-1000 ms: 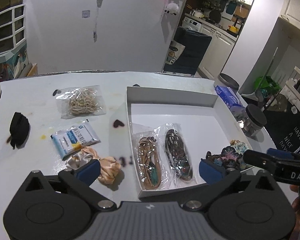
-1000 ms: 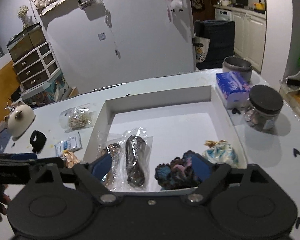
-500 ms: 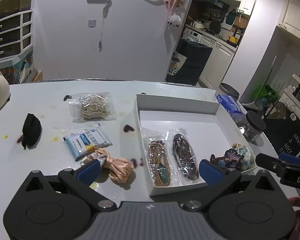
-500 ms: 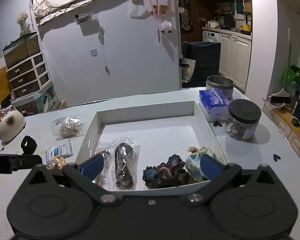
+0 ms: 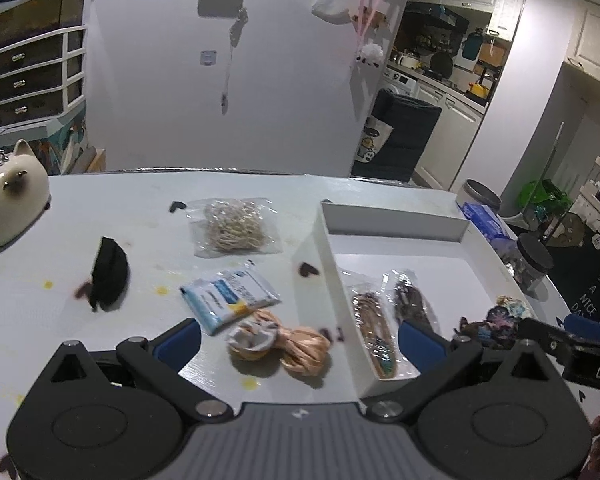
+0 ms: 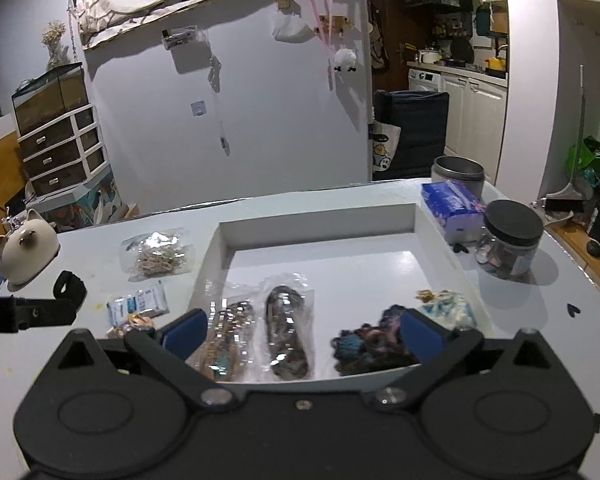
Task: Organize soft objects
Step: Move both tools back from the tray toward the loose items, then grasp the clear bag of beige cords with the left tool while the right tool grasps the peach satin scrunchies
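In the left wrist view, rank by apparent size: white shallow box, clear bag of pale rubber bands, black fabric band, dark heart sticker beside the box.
1. White shallow box
2. Clear bag of pale rubber bands
3. Black fabric band
4. Dark heart sticker

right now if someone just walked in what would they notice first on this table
Probably the white tray at the table's right, holding two clear packets side by side and a dark crocheted scrunchie next to a pale blue one at its near edge. Left of it, loose on the table, a peach satin scrunchie lies between the left gripper's open fingers, with a blue-and-white sachet and a bag of rubber bands beyond.
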A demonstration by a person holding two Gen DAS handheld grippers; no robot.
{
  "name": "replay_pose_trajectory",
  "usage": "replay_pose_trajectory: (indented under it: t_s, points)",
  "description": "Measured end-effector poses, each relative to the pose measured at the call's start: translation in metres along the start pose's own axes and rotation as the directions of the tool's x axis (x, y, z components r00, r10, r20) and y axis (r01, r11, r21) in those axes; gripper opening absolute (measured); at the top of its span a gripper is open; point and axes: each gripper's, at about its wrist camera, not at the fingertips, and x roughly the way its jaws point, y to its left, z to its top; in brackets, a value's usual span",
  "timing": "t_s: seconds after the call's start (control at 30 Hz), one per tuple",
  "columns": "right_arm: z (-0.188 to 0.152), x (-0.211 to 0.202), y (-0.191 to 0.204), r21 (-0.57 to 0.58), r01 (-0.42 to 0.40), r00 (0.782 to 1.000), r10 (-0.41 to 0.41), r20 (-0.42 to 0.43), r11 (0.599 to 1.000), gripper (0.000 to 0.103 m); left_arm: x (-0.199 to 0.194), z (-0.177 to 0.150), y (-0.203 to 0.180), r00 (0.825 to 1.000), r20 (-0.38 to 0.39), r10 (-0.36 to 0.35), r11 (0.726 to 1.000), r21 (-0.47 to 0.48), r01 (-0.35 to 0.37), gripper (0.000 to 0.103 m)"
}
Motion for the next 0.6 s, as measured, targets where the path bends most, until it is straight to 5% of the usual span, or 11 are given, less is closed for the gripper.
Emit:
replay_pose_trajectory:
  t_s: [0.43, 0.6]
  points:
    - [0.000, 0.019, 0.073, -0.042, -0.053, 0.999, 0.053, -0.005, 0.998, 0.103, 0.007, 0.032, 0.053, 0.999, 0.046, -0.030, 0.999, 0.032, 0.028, 0.103]
    - [0.002, 0.030, 0.097, -0.045, -0.059, 0.998, 0.058, -0.019, 0.997, 0.103, 0.025, 0.055, 0.067, 0.995, 0.047, -0.087, 0.989, 0.126, 0.080, 0.103]
